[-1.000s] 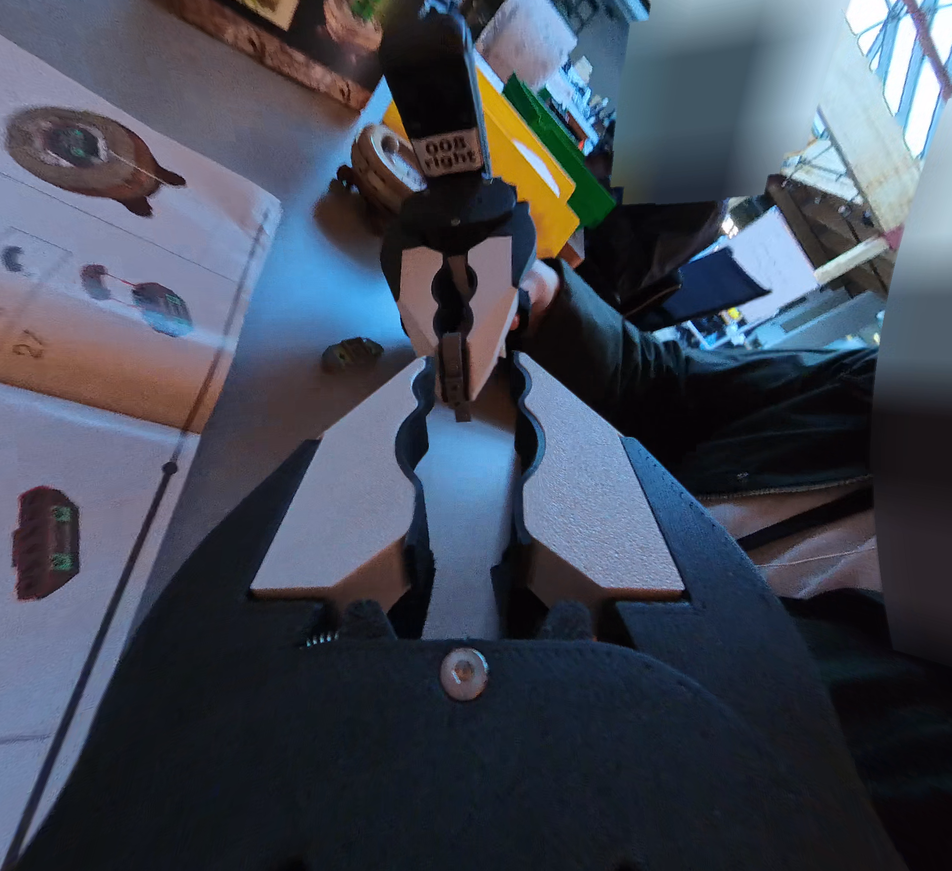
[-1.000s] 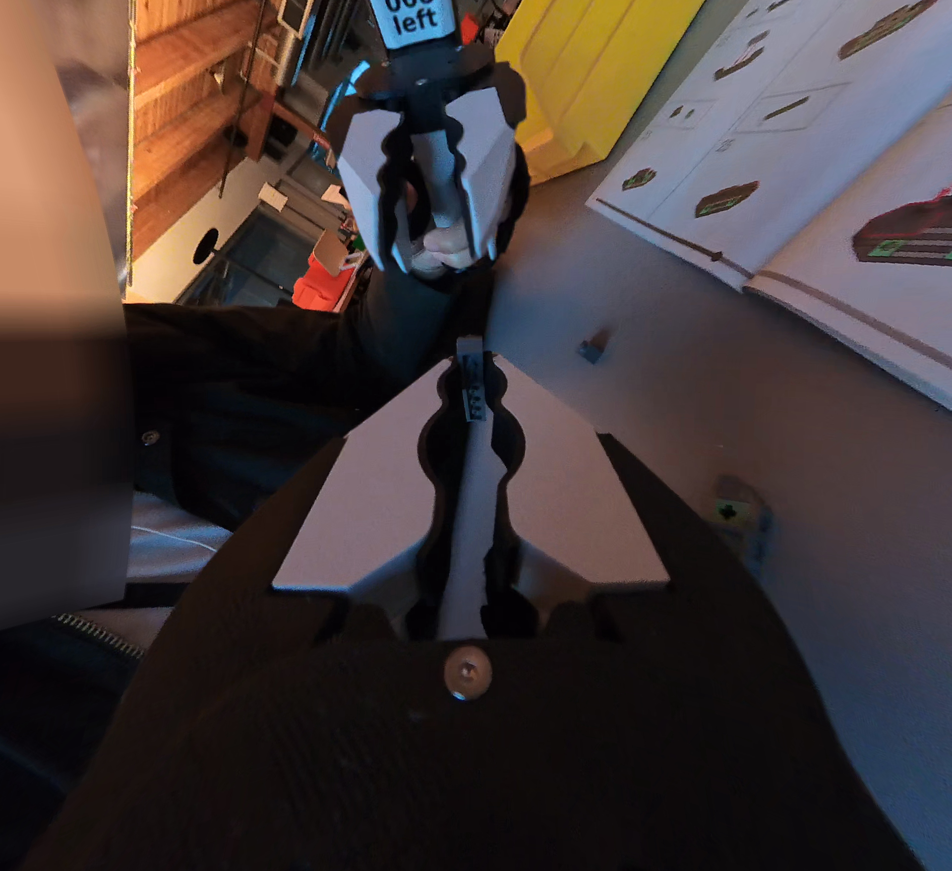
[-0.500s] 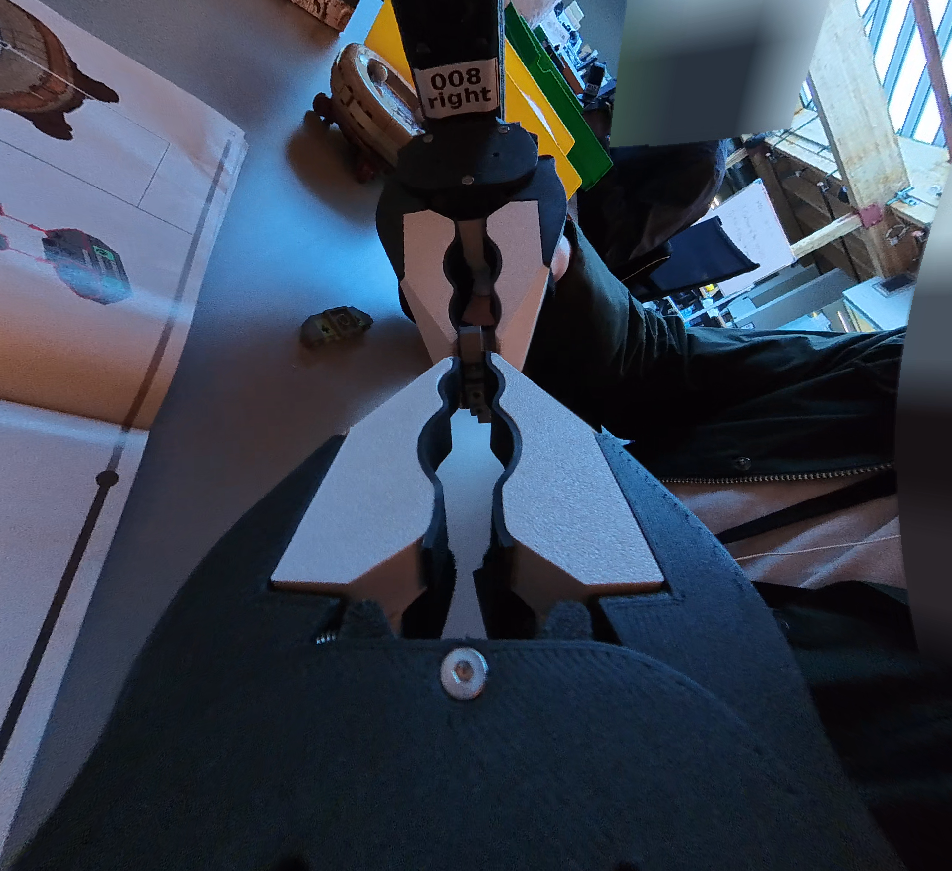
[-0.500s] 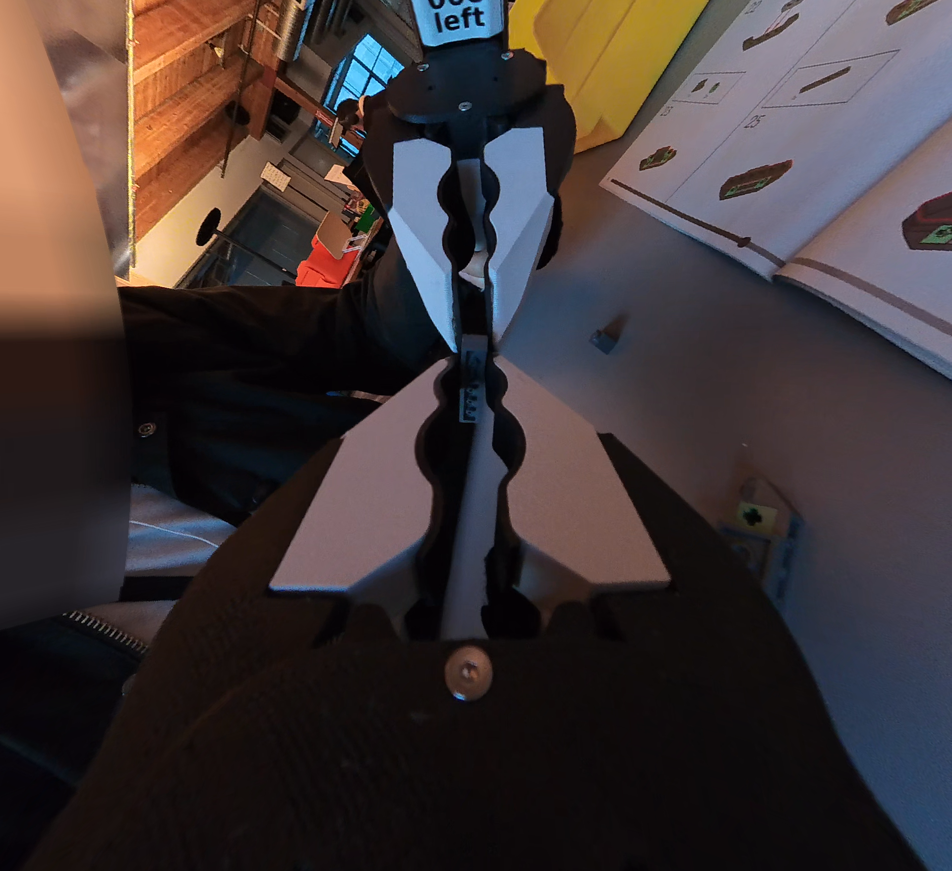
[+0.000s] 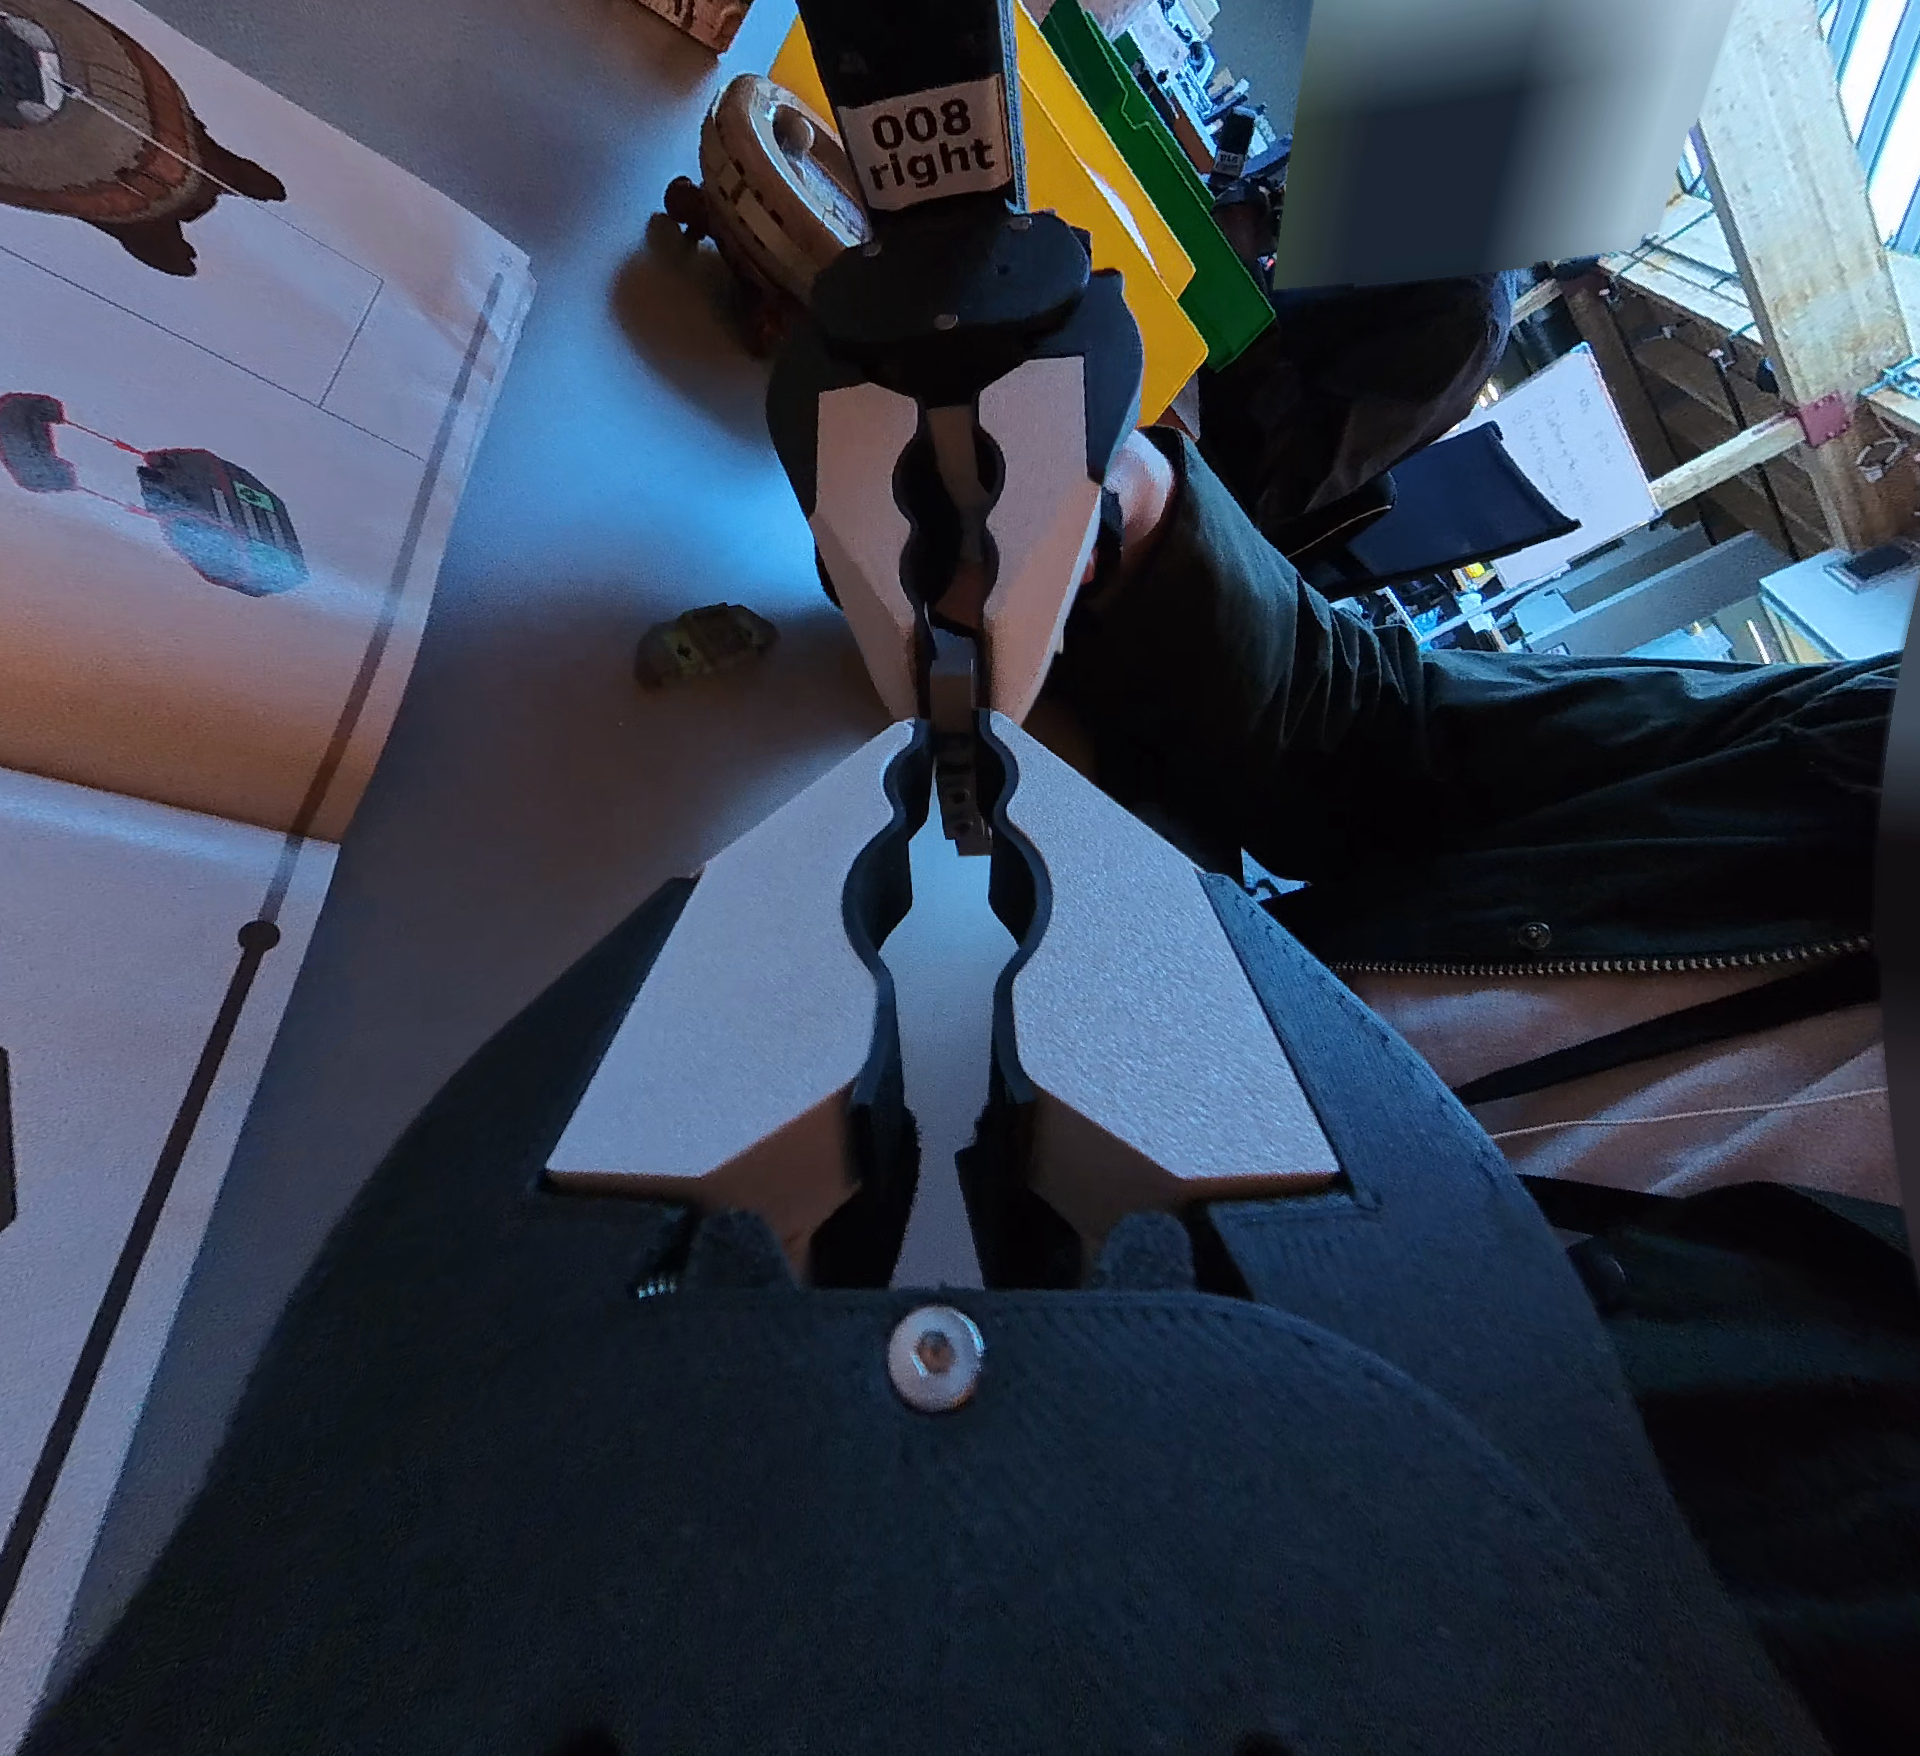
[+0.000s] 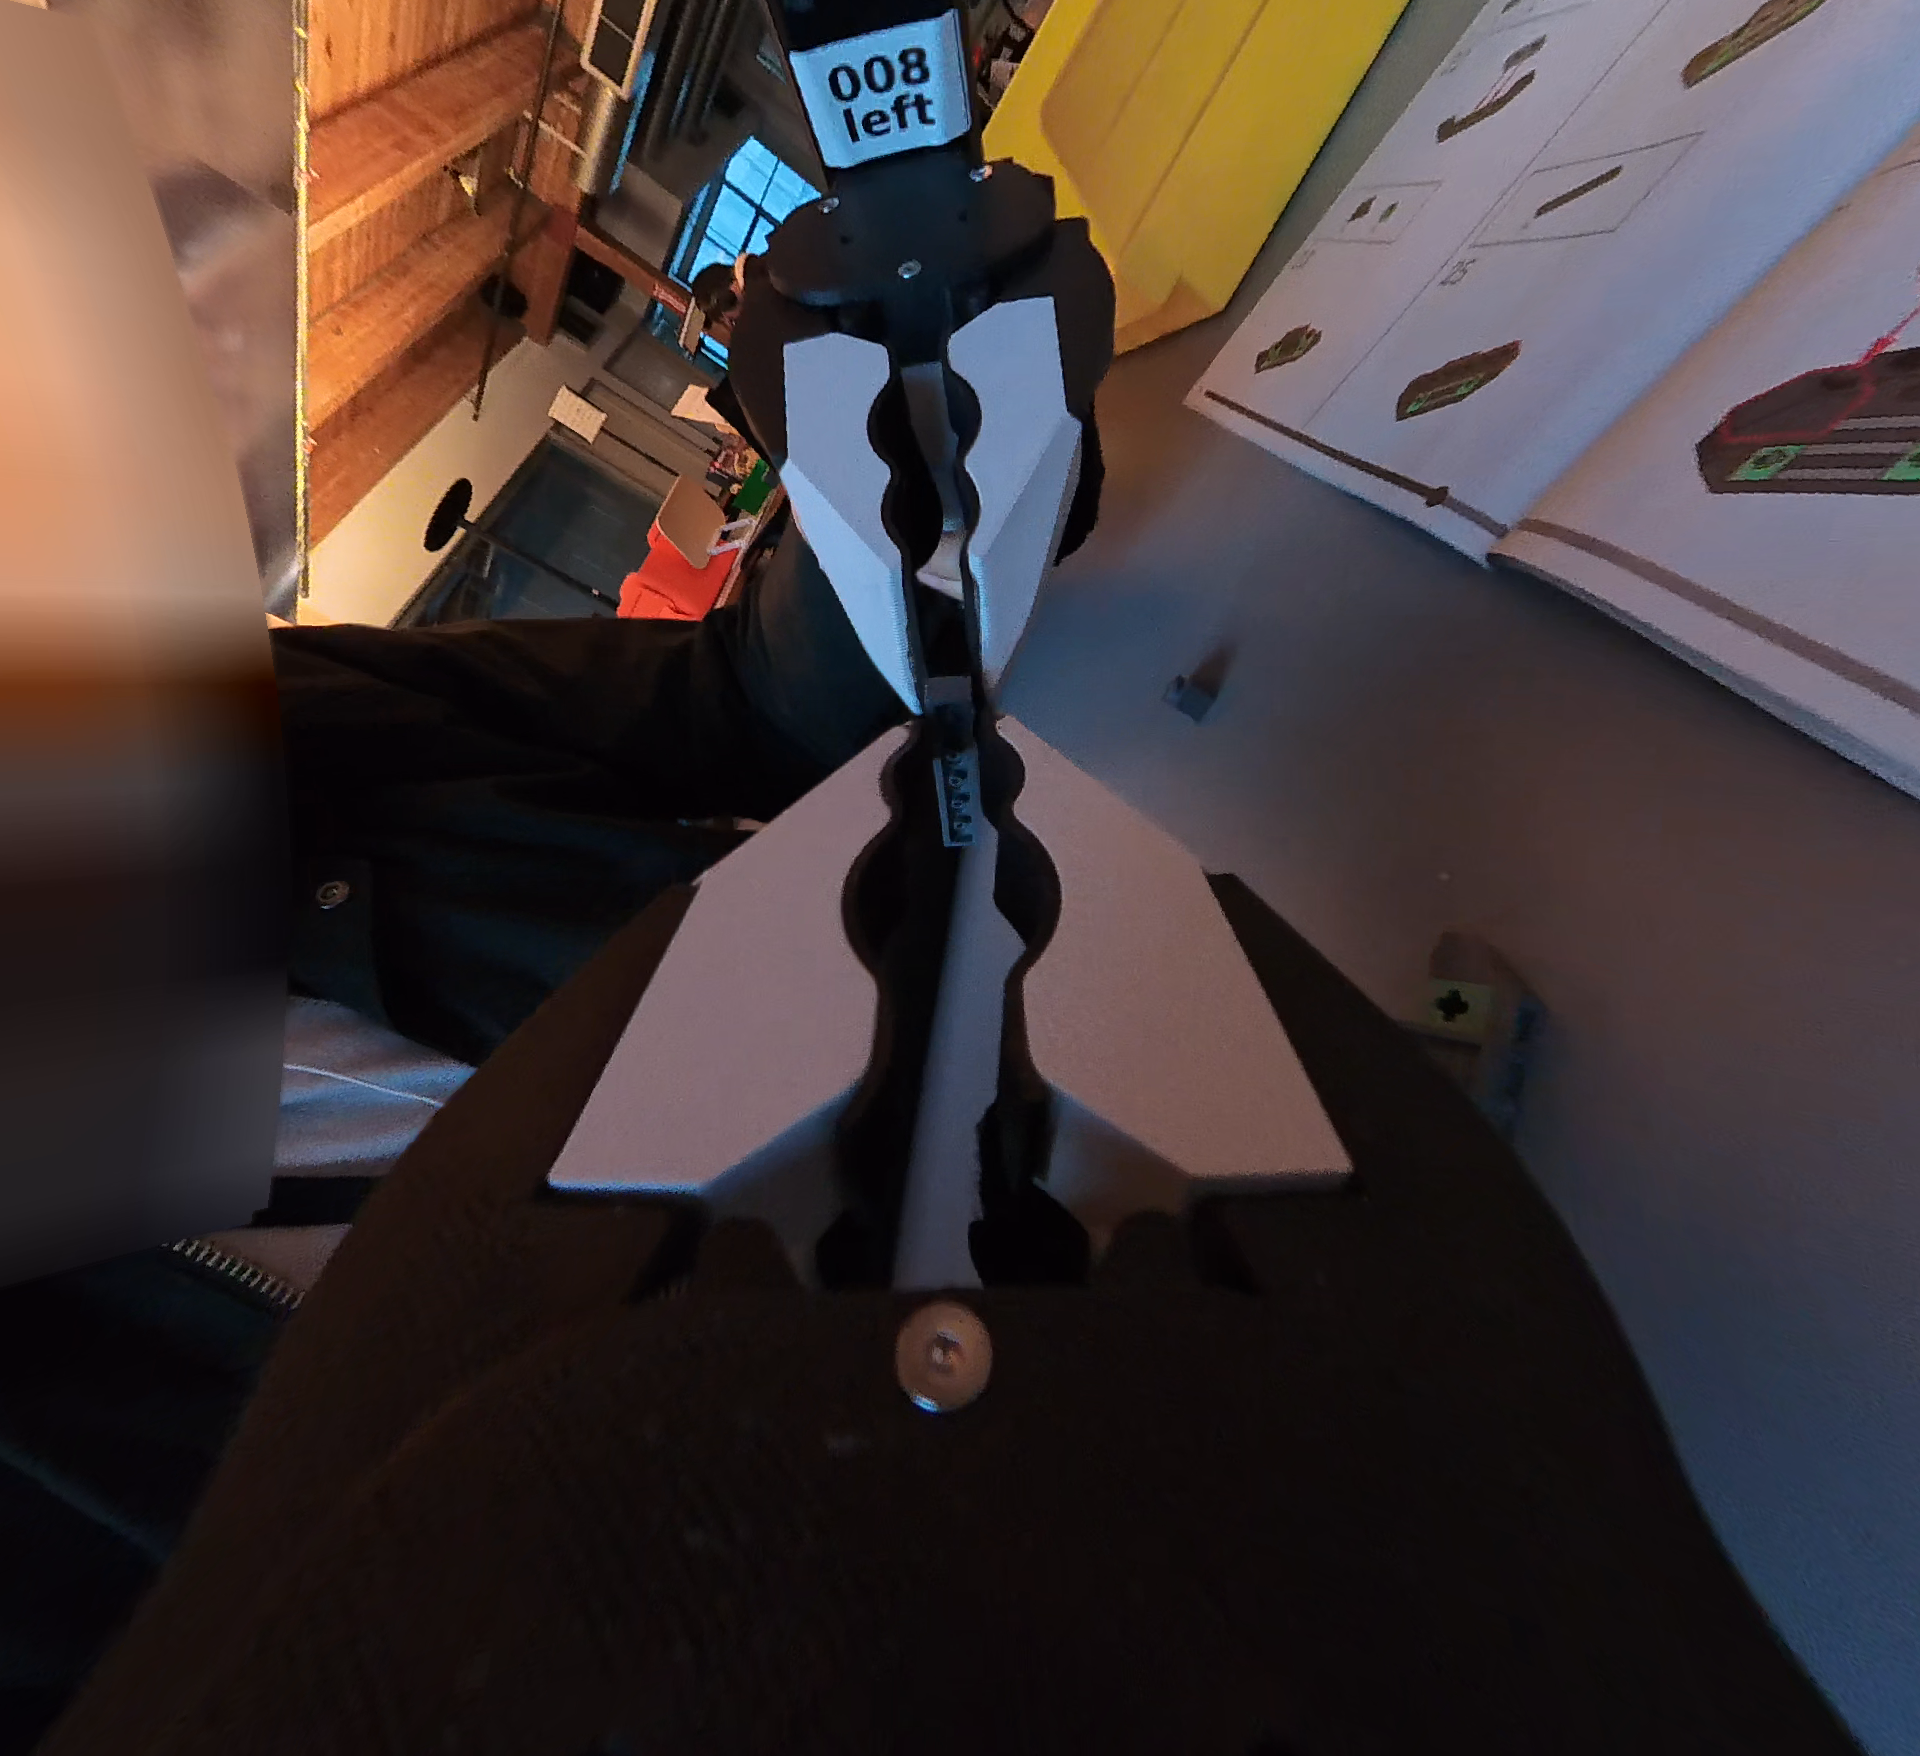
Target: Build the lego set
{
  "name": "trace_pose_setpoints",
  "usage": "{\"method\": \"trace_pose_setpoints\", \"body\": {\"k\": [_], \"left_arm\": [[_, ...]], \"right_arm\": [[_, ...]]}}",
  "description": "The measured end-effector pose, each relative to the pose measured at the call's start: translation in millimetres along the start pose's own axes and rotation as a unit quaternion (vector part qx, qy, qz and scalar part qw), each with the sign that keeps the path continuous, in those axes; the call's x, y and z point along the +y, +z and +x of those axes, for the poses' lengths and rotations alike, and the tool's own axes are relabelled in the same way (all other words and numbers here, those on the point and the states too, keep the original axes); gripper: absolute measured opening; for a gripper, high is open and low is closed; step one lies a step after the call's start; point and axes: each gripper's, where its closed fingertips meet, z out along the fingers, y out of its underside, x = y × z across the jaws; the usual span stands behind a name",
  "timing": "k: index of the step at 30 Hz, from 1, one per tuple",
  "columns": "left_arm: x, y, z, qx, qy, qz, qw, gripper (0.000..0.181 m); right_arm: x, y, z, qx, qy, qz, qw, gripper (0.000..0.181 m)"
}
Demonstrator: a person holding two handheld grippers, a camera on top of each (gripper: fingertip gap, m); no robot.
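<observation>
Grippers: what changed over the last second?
The left gripper and right gripper closed in tip to tip. The left's jaws narrowed around the small grey plate the right holds; whether they grip it is unclear. Unchanged: right's hold, instruction booklet, loose piece on the table.

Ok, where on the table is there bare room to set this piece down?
Bare grey table runs between the open instruction booklet and the tongs, holding only a small grey piece and a tan-and-grey piece. In the left wrist view, the strip between booklet and a small dark piece is free. Crowded towards the round tan model and yellow bin.
</observation>
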Motion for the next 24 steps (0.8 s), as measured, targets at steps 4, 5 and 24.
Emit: {"method": "trace_pose_setpoints", "body": {"k": [4,5,24], "left_arm": [[0,0,2,0.007,-0.003,0.003,1.0,0.006],[0,0,3,0.011,-0.004,0.003,1.0,0.006],[-3,1,15,0.072,-0.032,0.016,0.997,0.007]], "right_arm": [[1,0,-1,0.005,-0.002,-0.007,1.0,0.006],[1,0,-3,0.004,-0.001,-0.01,1.0,0.006],[1,-4,-14,0.002,-0.027,-0.012,1.0,0.006]]}}
